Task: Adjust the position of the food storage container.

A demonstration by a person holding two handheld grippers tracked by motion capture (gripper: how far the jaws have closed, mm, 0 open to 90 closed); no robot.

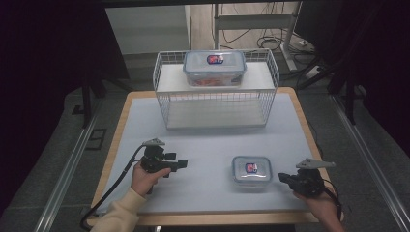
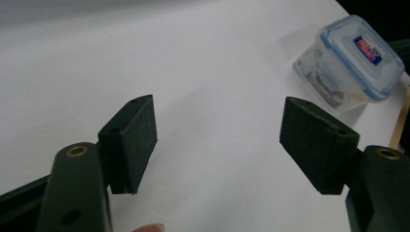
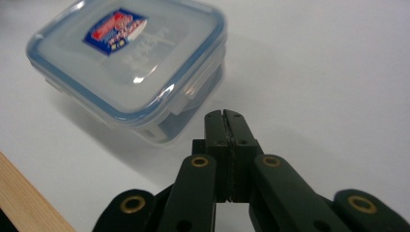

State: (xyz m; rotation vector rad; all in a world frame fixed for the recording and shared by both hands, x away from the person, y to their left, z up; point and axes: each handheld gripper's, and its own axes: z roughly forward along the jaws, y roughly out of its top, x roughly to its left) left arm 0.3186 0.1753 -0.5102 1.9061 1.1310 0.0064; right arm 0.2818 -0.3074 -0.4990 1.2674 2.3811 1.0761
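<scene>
1. In the high view, the left gripper [image 1: 182, 164] is at the lower left of the frame. A hand [image 1: 144, 178] with a pale yellow sleeve [image 1: 121, 212] holds it over the white mat [image 1: 203, 140].
2. In the left gripper view, its two black jaws stand wide apart, with nothing but the white mat between them. It is let go and grips nothing.
3. A black cable [image 1: 109, 193] trails from this gripper toward the bottom left edge of the high view.
4. The small box [image 1: 251, 170] sits flat on the mat, lower right of the middle in the high view. It is see-through with a blue-edged lid and a red and blue sticker on top.
5. In the left gripper view, the small box [image 2: 349, 63] is at the upper right, well apart from the jaws.
6. The right gripper [image 1: 281, 177] is at the lower right of the high view, just beside the small box.
7. In the right gripper view, its jaws are pressed tight together with nothing between them. The small box [image 3: 130, 63] fills the upper left, and the jaw tips point at its near corner. I cannot tell if they touch it.
8. At the top middle of the high view, a white wire rack [image 1: 167, 79] stands on the mat.
9. A big box [image 1: 214, 67] with a blue-edged lid sits on the rack's top shelf.
10. The wooden table [image 1: 304, 123] edge shows around the mat.
</scene>
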